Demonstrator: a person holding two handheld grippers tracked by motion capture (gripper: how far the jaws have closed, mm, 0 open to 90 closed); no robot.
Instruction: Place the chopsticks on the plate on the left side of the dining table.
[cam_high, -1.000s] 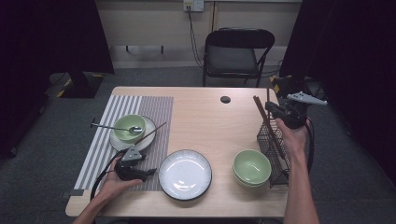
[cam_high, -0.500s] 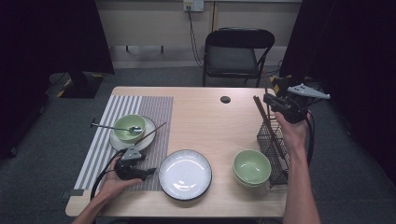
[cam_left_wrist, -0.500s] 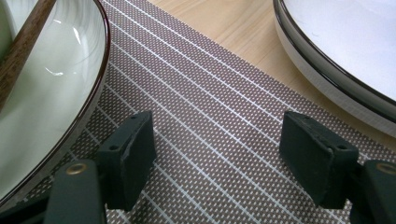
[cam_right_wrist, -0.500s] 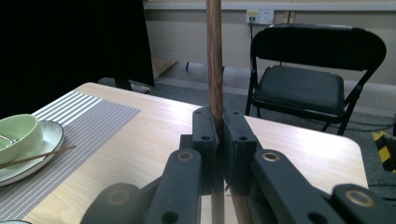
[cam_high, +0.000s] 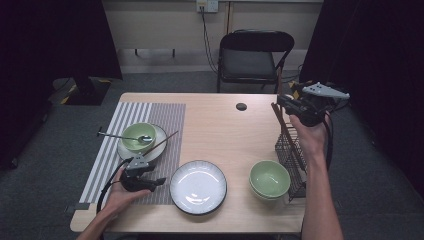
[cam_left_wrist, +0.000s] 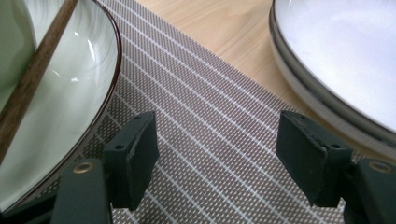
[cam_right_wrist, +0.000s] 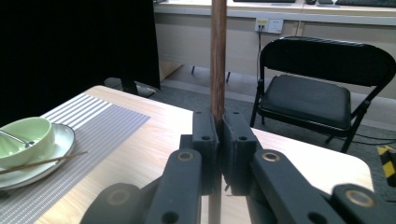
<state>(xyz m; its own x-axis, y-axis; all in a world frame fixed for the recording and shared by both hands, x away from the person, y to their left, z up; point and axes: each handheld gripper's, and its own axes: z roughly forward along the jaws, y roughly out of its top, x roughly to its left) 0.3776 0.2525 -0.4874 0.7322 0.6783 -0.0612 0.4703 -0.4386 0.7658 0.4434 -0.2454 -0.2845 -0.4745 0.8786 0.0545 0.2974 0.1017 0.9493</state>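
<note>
Lifted higher since a second ago, the right gripper (cam_high: 292, 107) pinches a wooden chopstick (cam_right_wrist: 217, 56) upright, drawing it from the wire rack (cam_high: 288, 150) at the desk's right. The left gripper (cam_high: 152, 183) rests spread and empty on the placemat (cam_left_wrist: 205, 140), its jaws just closing slightly. Next, I judge, the chopstick must clear the rack and cross left to the plate (cam_high: 159, 145) holding its mate.

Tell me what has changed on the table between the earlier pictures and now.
The right gripper, shut on a wooden chopstick, has risen and drawn it further out of the wire basket. The left gripper stayed over the striped placemat; its jaws have just been closing a little, with nothing between them. The white plate, both green bowls and the spoon lie as before.
</note>
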